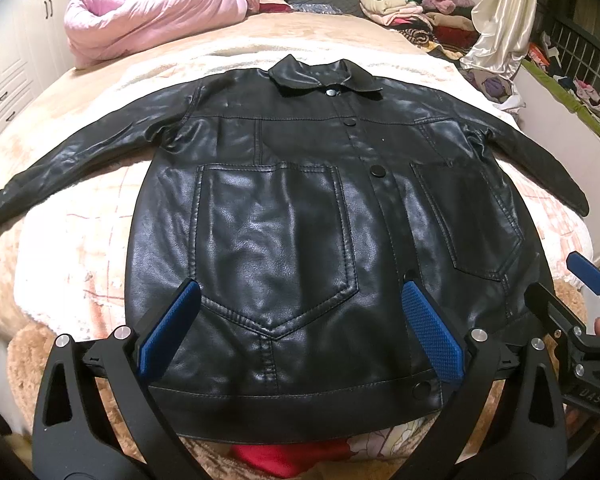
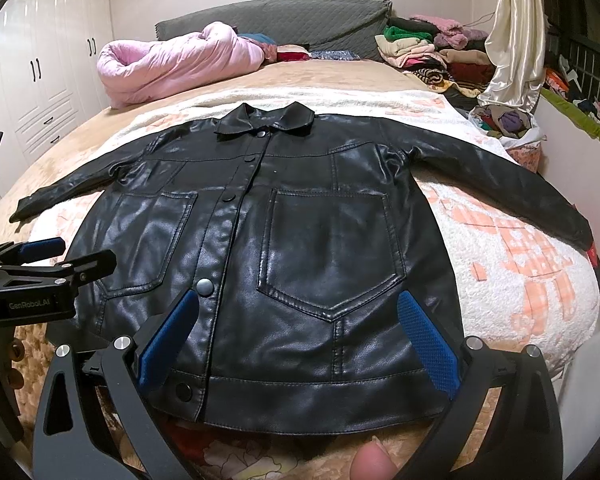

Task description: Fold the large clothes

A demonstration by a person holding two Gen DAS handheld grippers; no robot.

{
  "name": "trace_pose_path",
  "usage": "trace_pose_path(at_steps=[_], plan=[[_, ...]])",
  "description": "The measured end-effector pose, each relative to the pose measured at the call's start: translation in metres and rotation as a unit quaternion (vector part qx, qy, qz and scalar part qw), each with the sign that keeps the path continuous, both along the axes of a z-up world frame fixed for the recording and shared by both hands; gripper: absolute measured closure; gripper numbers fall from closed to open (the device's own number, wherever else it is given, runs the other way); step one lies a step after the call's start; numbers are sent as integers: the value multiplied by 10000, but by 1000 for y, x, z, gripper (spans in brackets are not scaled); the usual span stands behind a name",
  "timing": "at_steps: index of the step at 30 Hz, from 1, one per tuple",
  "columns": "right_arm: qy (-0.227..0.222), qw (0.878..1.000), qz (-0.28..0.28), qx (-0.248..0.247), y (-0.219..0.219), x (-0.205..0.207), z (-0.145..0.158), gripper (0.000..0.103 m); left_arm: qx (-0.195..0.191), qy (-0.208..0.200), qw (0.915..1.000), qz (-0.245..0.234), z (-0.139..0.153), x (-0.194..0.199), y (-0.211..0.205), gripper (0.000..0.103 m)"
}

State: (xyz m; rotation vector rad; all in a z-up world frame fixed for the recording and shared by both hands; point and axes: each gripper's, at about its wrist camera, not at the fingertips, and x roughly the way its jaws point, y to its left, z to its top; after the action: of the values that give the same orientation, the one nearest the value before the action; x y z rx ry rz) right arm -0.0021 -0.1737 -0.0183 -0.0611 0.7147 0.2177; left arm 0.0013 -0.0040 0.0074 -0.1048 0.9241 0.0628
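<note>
A black leather jacket (image 1: pixel 284 208) lies flat and front up on the bed, buttoned, collar at the far end and both sleeves spread out sideways. The same jacket (image 2: pixel 300 240) fills the right wrist view. My left gripper (image 1: pixel 300 284) hovers open over the left half of the hem, its blue pads (image 1: pixel 168 324) wide apart and holding nothing. My right gripper (image 2: pixel 298 298) hovers open over the right half of the hem, also holding nothing. Each one shows in the other's view: the right gripper (image 1: pixel 564 280) at the jacket's right edge, the left gripper (image 2: pixel 80 252) at its left edge.
The jacket rests on a white and peach blanket (image 1: pixel 80 248) over a tan bed cover. A rolled pink quilt (image 1: pixel 148 16) lies at the far left, piled clothes (image 1: pixel 412 12) at the far right beside a cream curtain (image 1: pixel 500 20). White wardrobe (image 2: pixel 40 80) stands left. A fingertip (image 2: pixel 374 462) shows at the bottom.
</note>
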Motion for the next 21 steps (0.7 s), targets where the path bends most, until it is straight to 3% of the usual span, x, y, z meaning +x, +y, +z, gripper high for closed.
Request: trace_pose_path(at_steps=[21], plan=[[-27,10000,-34,-7,3,15,3,4,-31,-35,10000,16,-2,14,9,9]])
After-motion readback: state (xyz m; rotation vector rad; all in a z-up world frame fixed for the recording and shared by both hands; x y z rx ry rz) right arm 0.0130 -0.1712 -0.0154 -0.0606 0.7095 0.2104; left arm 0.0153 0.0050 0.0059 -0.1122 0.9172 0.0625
